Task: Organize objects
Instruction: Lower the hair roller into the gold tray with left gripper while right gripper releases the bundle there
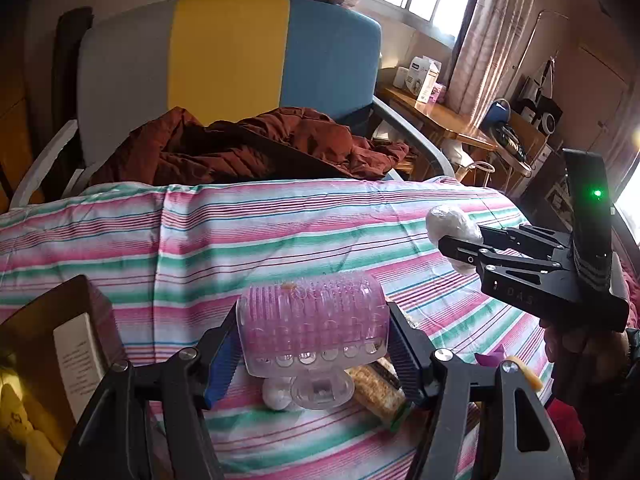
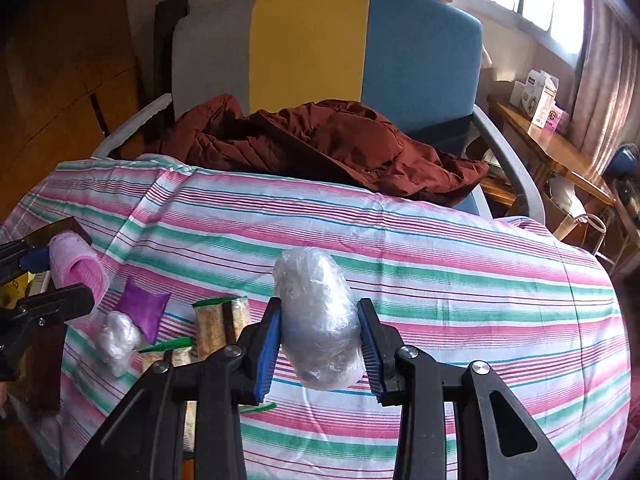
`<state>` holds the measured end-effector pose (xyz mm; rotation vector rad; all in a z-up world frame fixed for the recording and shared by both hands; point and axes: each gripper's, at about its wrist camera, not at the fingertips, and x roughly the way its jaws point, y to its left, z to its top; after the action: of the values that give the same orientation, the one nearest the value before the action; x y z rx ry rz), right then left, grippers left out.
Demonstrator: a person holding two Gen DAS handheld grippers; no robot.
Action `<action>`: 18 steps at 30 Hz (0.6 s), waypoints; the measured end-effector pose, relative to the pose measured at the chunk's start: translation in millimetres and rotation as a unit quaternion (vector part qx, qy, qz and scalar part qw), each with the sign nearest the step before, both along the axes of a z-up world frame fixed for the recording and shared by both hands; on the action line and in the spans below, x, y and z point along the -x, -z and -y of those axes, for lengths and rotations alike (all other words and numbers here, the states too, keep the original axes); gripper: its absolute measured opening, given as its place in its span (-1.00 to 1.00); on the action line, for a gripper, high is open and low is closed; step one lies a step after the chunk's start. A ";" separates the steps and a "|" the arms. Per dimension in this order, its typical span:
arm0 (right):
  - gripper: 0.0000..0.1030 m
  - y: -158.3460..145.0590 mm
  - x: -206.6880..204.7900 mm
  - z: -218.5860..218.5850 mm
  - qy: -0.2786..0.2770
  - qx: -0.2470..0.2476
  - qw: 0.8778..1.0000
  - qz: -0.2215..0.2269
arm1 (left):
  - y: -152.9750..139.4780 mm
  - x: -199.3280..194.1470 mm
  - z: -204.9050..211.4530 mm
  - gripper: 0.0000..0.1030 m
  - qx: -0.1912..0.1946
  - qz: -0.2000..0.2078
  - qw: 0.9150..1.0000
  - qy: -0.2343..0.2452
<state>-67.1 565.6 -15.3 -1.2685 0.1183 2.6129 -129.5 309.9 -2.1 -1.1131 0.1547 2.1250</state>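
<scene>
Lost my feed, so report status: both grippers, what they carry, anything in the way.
Left gripper shut on pink plastic brush, lifted. Right gripper shut on plastic-wrapped bundle, lifted. Snack packs, purple sachet, second wrapped bundle remain on striped cloth.

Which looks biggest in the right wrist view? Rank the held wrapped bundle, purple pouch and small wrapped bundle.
1. Held wrapped bundle, though nearness to the camera inflates it.
2 and 3. Purple pouch and small wrapped bundle look alike.

My left gripper (image 1: 312, 344) and the clear bristled piece (image 1: 314, 320) it holds hide most of the snack bar (image 1: 380, 390) and white bundle (image 1: 276, 398) beneath. The brown box (image 1: 60, 344) runs off the picture's left edge, its label print too small to read. The wrapped bundle (image 2: 320, 320) in my right gripper (image 2: 318, 344) conceals its contents.
</scene>
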 end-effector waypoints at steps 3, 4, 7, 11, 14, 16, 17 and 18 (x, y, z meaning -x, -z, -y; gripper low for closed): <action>-0.27 -11.3 -0.7 23.7 -0.013 -0.009 1.000 -0.002 | -5.7 -8.2 27.3 0.31 -0.011 -0.001 1.000 -0.012; -0.27 -14.4 -1.3 32.2 -0.018 -0.010 1.000 -0.004 | -6.8 -10.6 36.2 0.31 -0.013 0.001 1.000 -0.017; -0.27 -20.0 -4.1 57.5 -0.029 -0.010 1.000 -0.006 | -8.0 -17.0 62.4 0.31 -0.021 0.004 0.999 -0.031; -0.27 -25.0 -7.1 93.2 -0.046 -0.005 0.999 -0.008 | -4.0 -24.7 99.8 0.31 -0.030 0.013 0.998 -0.056; -0.27 -28.8 -9.9 119.5 -0.060 0.000 0.998 -0.010 | -1.7 -28.0 126.6 0.31 -0.034 0.016 0.997 -0.074; -0.27 -29.7 -11.8 136.2 -0.070 0.005 0.997 -0.011 | -0.7 -31.0 147.1 0.31 -0.038 0.019 0.995 -0.088; -0.27 -29.9 -13.0 145.1 -0.075 0.008 0.997 -0.012 | -0.9 -32.5 157.7 0.31 -0.041 0.020 0.994 -0.095; -0.27 -29.6 -14.2 154.6 -0.082 0.011 0.997 -0.012 | -1.0 -33.1 166.6 0.31 -0.042 0.020 0.994 -0.101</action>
<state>-52.8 411.0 14.3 -1.3058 0.0504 2.7721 -96.3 143.3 -1.1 -1.1613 -0.0685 2.2614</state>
